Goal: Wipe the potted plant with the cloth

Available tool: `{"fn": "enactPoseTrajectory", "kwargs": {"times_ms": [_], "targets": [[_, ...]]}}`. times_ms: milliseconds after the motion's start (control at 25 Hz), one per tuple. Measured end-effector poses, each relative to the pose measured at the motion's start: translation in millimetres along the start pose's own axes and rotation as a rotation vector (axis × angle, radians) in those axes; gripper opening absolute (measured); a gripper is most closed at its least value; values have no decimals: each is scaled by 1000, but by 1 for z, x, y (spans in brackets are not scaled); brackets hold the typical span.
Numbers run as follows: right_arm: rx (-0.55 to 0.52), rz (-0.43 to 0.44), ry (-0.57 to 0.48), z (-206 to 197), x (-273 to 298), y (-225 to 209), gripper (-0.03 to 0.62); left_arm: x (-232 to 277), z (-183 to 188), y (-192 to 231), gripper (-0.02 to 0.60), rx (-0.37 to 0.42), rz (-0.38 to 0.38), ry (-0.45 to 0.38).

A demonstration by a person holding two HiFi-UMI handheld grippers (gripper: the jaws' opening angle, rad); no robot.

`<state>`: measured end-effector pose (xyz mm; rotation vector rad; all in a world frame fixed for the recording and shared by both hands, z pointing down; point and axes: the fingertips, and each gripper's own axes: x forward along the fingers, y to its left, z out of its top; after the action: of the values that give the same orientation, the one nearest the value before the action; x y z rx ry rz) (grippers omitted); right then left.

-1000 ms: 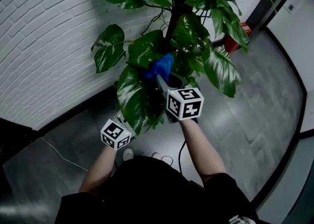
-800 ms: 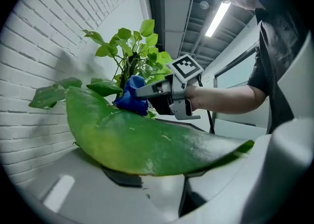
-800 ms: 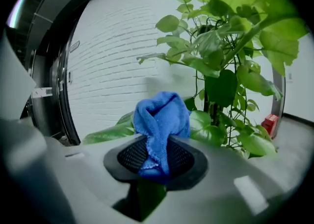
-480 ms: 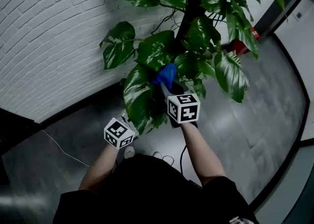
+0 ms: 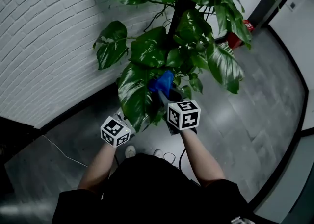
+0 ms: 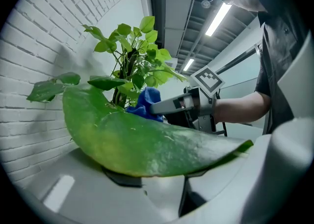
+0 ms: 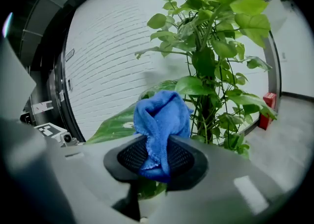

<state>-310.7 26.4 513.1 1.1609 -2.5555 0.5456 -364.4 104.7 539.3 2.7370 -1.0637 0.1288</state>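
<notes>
The potted plant stands against the wall, its stem rising among many glossy leaves. One large variegated leaf hangs low at the front. My left gripper is shut on the lower edge of that leaf. In the left gripper view the leaf spreads across both jaws of my left gripper. My right gripper is shut on a bunched blue cloth. The cloth sticks out past the pads and lies against the leaf's upper part.
A white brick wall runs behind and left of the plant. A red object sits on the grey floor behind the plant, at the right. A thin cable lies on the floor at the left. The person's shoes show below the grippers.
My right gripper has come down and back toward me with the cloth, along the big leaf. The left gripper has kept its hold and place.
</notes>
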Motion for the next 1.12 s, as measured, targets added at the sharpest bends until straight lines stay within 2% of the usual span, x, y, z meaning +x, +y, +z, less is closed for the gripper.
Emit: {"fn": "enactPoseTrajectory", "kwargs": {"times_ms": [640, 1120], "targets": [[19, 63, 15, -31, -30, 20, 109, -5, 1, 5, 178, 19, 29, 2], [6, 142, 28, -48, -54, 46, 109, -9, 7, 9, 177, -27, 71, -24]]}}
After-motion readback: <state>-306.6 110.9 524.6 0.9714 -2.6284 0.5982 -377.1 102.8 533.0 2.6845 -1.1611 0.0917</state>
